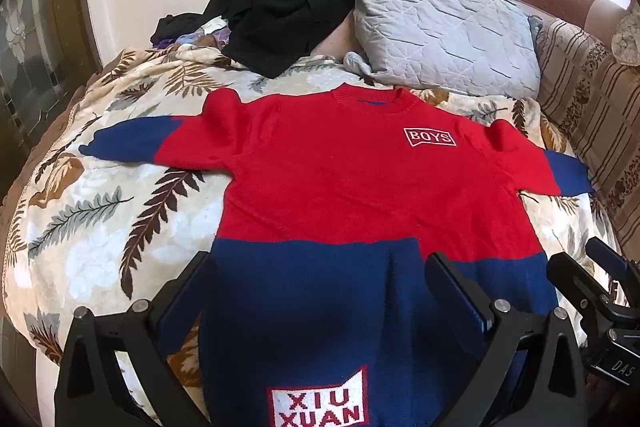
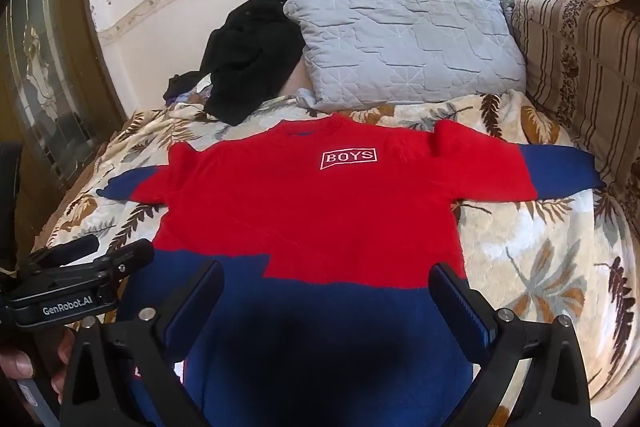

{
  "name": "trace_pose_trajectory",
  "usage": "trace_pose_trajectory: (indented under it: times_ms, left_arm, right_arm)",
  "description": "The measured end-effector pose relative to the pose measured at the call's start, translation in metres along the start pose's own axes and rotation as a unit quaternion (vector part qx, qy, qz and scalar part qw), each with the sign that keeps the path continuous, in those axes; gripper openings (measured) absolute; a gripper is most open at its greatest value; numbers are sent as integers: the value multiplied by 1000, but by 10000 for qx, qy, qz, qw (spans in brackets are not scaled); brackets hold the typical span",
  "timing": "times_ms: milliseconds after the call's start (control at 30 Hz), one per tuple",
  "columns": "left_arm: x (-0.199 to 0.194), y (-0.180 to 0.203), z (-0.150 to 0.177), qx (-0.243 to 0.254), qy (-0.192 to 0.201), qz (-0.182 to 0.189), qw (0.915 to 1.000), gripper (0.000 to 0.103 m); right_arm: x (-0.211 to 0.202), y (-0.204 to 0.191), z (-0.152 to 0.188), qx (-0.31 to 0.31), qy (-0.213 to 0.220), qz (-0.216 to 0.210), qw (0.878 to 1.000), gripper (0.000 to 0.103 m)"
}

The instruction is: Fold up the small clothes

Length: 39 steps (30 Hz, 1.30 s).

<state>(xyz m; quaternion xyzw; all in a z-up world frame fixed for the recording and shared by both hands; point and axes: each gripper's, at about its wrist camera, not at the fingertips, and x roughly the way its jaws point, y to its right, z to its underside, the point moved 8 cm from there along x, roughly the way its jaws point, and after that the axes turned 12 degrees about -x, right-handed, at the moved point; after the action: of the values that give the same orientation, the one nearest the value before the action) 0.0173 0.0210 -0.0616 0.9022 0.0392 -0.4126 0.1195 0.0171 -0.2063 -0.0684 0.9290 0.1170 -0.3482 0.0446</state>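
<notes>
A small red and blue sweater [image 1: 340, 179] [image 2: 320, 203] lies flat, front up, on a leaf-patterned blanket [image 1: 100, 219] [image 2: 540, 267], sleeves spread to both sides. It bears a white "BOYS" patch on the chest and a "XIU XUAN" patch near the hem. My left gripper [image 1: 320, 291] hovers open over the blue lower part, nothing between its fingers. My right gripper [image 2: 324, 295] is open over the same blue band, further right. Each gripper shows at the edge of the other's view: the right gripper [image 1: 600, 279] and the left gripper [image 2: 104, 251].
A grey quilted pillow [image 1: 440, 31] [image 2: 408, 47] and a heap of black clothes [image 1: 280, 3] [image 2: 248, 67] lie behind the sweater by the white wall. A striped brown cushion [image 1: 592, 115] [image 2: 580, 75] lines the right side. A hand [image 2: 24, 367] grips the left tool.
</notes>
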Motion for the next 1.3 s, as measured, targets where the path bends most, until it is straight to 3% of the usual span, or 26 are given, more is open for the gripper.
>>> trace_pose_trajectory:
  times_ms: [967, 1033, 1300]
  left_arm:
    - [0, 3, 0, 18, -17, 19, 10000, 103]
    - [0, 3, -1, 20, -22, 12, 10000, 103]
    - [1, 5, -1, 36, -22, 5, 10000, 103]
  right_arm:
    - [1, -3, -3, 3, 96, 0, 10000, 103]
    - [2, -2, -1, 22, -74, -28, 10000, 103]
    - [3, -2, -4, -1, 136, -23, 9999, 103]
